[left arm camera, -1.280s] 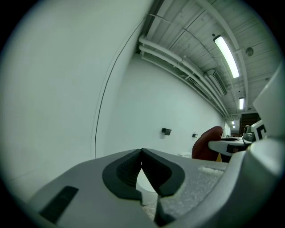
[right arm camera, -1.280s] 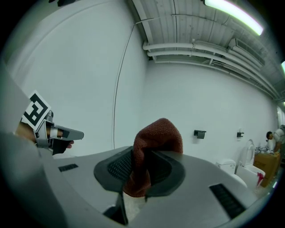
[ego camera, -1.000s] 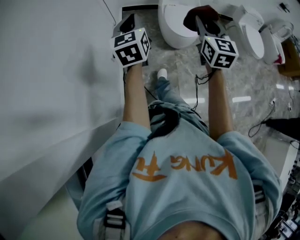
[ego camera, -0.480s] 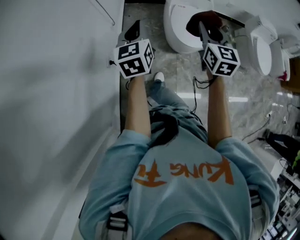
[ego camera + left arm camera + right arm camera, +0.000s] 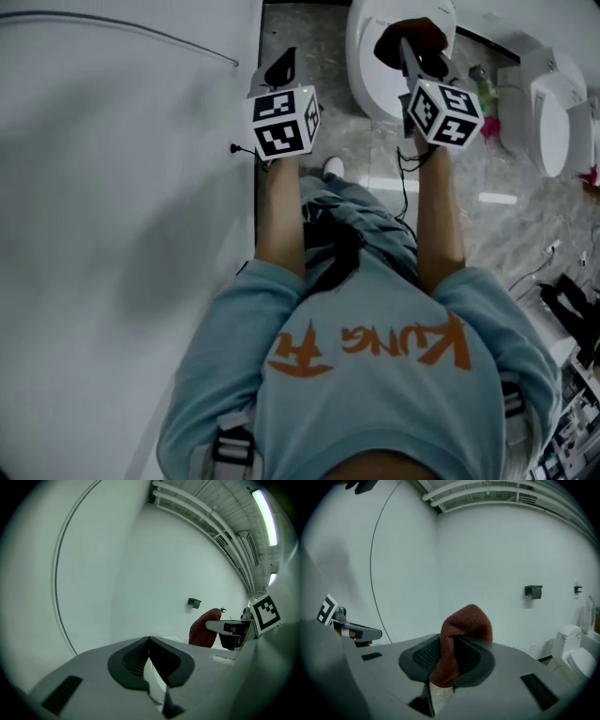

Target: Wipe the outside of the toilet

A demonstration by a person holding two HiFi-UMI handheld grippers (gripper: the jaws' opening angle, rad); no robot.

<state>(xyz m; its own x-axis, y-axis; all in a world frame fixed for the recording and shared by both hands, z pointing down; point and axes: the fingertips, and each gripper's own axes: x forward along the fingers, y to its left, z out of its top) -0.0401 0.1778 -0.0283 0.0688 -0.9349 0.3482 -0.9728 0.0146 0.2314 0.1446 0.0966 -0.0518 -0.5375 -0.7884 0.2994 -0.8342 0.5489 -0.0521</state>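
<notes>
A white toilet (image 5: pixel 367 66) stands on the marble floor straight ahead, close to the white wall. My right gripper (image 5: pixel 412 52) is held over its top, shut on a reddish-brown cloth (image 5: pixel 414 33). In the right gripper view the cloth (image 5: pixel 466 620) bulges up from between the jaws of the right gripper (image 5: pixel 452 641). My left gripper (image 5: pixel 279 67) hovers to the left of the toilet, beside the wall. The left gripper (image 5: pixel 149 641) has its pads meeting at the tips with nothing between them; this view also catches the cloth (image 5: pixel 204 629).
A white wall (image 5: pixel 122 234) runs close along the left. A second toilet (image 5: pixel 553 122) stands to the right, also seen as a toilet (image 5: pixel 576 660) in the right gripper view. Cables (image 5: pixel 553 253) lie on the floor at right. The person's shoe (image 5: pixel 330 167) is below the toilet.
The view has swung so the toilet sits more directly ahead. Both grippers kept their pose relative to each other; the right one still holds the cloth over the toilet.
</notes>
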